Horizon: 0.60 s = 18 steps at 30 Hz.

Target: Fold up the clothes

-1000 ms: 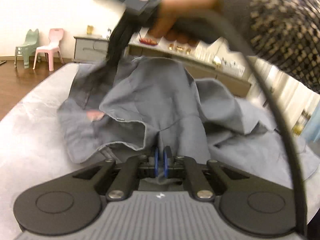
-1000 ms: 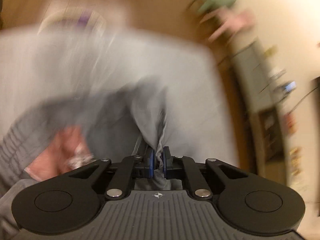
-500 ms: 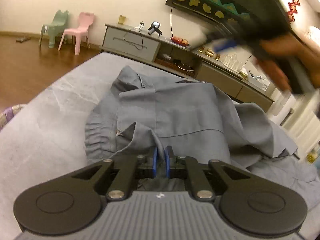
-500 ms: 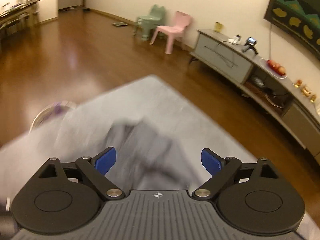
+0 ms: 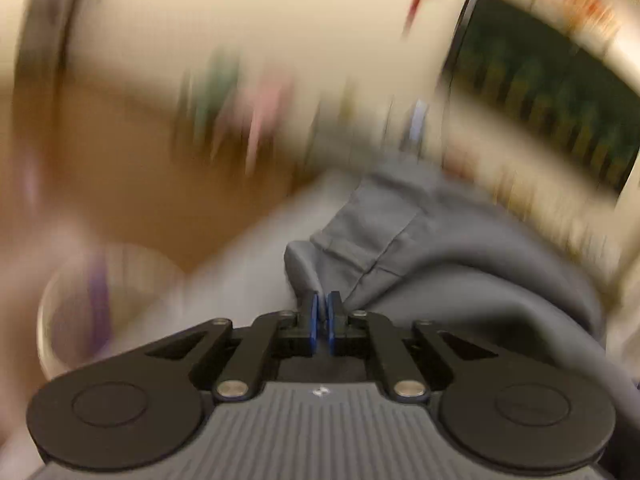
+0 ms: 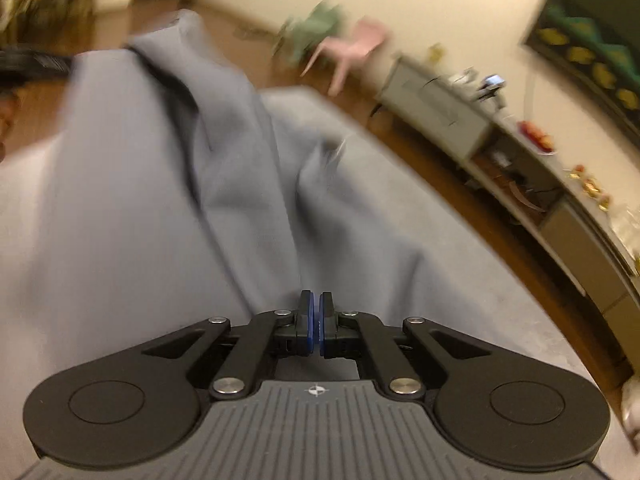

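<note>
In the left wrist view, nearest of all, the left gripper (image 5: 322, 307) has its blue-padded fingers (image 5: 314, 316) pressed together on a fold of the grey garment (image 5: 372, 236), whose seamed hem rises just beyond the tips and falls away to the right. In the right wrist view the right gripper (image 6: 314, 307) also has its fingers (image 6: 306, 314) drawn together; the cloth (image 6: 168, 184) begins right at the tips and sweeps up and away to the far left, but whether a fold is truly caught there I cannot tell. The garment hangs raised between the two grippers over the pale grey surface (image 6: 420, 240), seemingly a bed or padded top, so I judge it is being lifted and spread. To do that well, both pinches should stay firm, the held edge taut and level, and the cloth should come down flat before any crease is made; heavy blur suggests fast motion, which risks a slip. Left of the left gripper, off the surface, stands a pale round basket (image 5: 52, 308); a purple smear shows inside, too blurred to name.
</note>
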Each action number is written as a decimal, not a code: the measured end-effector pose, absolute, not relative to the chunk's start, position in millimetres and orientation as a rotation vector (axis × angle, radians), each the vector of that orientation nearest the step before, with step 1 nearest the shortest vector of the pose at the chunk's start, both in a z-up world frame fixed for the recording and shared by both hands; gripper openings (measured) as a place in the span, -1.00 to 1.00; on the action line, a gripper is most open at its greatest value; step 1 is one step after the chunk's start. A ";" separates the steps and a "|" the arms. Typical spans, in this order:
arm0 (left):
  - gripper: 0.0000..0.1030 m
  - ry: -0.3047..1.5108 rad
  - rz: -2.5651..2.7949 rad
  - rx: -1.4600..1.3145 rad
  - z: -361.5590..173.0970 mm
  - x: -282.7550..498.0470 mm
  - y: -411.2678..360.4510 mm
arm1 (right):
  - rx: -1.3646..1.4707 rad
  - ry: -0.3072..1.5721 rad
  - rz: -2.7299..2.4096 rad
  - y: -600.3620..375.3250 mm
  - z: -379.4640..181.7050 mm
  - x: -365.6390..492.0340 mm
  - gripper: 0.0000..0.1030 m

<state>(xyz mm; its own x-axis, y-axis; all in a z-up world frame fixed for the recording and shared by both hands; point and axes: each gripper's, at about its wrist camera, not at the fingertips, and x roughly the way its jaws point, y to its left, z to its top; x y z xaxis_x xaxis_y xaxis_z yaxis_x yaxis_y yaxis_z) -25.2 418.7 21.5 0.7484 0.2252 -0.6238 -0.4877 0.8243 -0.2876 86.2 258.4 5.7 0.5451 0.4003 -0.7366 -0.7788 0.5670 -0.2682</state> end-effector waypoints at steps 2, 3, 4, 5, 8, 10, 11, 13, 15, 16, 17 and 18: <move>-0.78 0.576 0.417 -0.472 24.7 -43.5 426.4 | -0.588 0.706 0.796 254.9 -1.8 80.7 -0.91; -0.74 0.564 0.422 -0.509 24.9 -53.1 432.4 | -0.564 0.723 0.815 253.1 -5.5 78.0 -0.82; -0.72 0.563 0.434 -0.562 23.9 -62.9 439.1 | -0.540 0.739 0.834 251.4 -9.2 75.2 -0.49; -0.72 0.563 0.448 -0.586 24.1 -66.3 442.7 | -0.515 0.755 0.852 249.4 -12.9 72.3 -0.01; -0.60 0.557 0.486 -0.620 26.5 -67.8 449.2 | -0.452 0.742 0.847 223.8 -16.4 52.9 0.43; -0.46 0.566 0.474 -0.640 27.2 -65.1 445.1 | -0.437 0.737 0.822 192.0 -19.6 39.0 0.55; -0.42 0.581 0.433 -0.648 26.8 -60.3 435.0 | -0.431 0.735 0.803 173.5 -20.5 31.2 0.64; -0.03 0.611 0.350 -0.662 25.9 -50.7 414.9 | -0.398 0.751 0.685 123.3 -26.9 22.7 0.64; 0.21 0.640 0.267 -0.676 25.1 -41.1 394.8 | -0.340 0.778 0.535 65.6 -33.7 14.5 0.65; 0.24 0.655 0.225 -0.683 24.7 -36.3 384.7 | -0.284 0.795 0.425 26.7 -36.6 10.0 0.67; 0.24 0.684 0.192 -0.685 21.5 -29.5 374.5 | -0.220 0.803 0.303 -11.7 -39.0 5.5 0.68; 0.24 0.712 0.176 -0.685 18.4 -23.6 366.4 | -0.152 0.808 0.181 -50.2 -41.3 0.8 0.68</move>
